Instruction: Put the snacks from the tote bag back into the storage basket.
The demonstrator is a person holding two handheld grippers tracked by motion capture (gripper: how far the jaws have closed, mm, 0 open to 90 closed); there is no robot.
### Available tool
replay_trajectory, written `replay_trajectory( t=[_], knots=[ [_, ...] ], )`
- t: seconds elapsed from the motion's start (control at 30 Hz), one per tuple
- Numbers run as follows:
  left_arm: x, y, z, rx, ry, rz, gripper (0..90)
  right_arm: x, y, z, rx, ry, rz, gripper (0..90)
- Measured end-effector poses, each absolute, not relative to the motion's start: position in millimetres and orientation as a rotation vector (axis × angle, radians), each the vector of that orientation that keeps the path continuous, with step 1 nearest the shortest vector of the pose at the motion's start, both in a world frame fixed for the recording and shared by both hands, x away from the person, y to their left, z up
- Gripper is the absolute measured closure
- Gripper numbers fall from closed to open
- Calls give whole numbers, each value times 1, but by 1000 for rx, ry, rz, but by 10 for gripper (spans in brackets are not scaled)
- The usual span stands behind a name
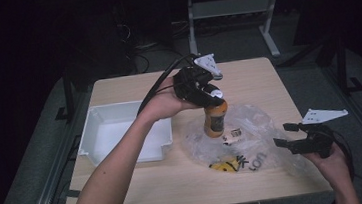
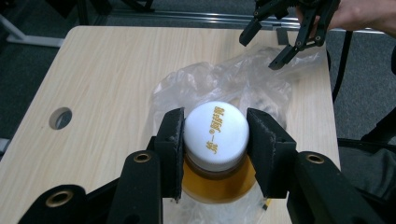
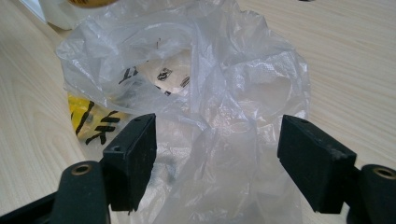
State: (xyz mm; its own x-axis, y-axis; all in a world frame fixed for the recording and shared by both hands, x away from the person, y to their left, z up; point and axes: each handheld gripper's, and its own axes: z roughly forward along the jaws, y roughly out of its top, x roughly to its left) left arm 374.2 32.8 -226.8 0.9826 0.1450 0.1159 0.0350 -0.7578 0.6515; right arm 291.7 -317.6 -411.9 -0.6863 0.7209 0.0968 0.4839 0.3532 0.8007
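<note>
I had the left gripper [image 1: 212, 97] clamped on the white cap of the amber plastic bottle [image 1: 215, 120], held above the crumpled clear plastic bag [image 1: 251, 125]. The right gripper [image 1: 284, 143] stood wide at the bag's edge. Next, I judged, carry it to the white plastic bin [image 1: 101, 115].

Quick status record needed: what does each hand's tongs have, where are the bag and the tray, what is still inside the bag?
left tongs: shut on the white cap of the orange bottle, held upright over the bag
right tongs: open, at the bag's near edge, plastic between the pads but not pinched
plastic bag: clear, crumpled, lying on the wooden table
in the bag: a yellow-and-black packet, a small pale item
white tray: left of the bag
</note>
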Motion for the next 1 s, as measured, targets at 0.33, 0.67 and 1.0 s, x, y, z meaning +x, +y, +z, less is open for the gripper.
replay_trajectory(
  t=[0.33, 0.67, 1.0],
  knots=[
    [370, 59, -218, 2420, 151, 235, 591, 291, -318, -412, 1082, 2337, 1244, 274],
    [367, 89, -214, 2417, 186, 250, 591, 291, -319, -413, 1101, 2331, 1238, 274],
    [367, 118, -212, 2410, 217, 271, 591, 289, -319, -413, 1116, 2314, 1232, 274]
  ],
)
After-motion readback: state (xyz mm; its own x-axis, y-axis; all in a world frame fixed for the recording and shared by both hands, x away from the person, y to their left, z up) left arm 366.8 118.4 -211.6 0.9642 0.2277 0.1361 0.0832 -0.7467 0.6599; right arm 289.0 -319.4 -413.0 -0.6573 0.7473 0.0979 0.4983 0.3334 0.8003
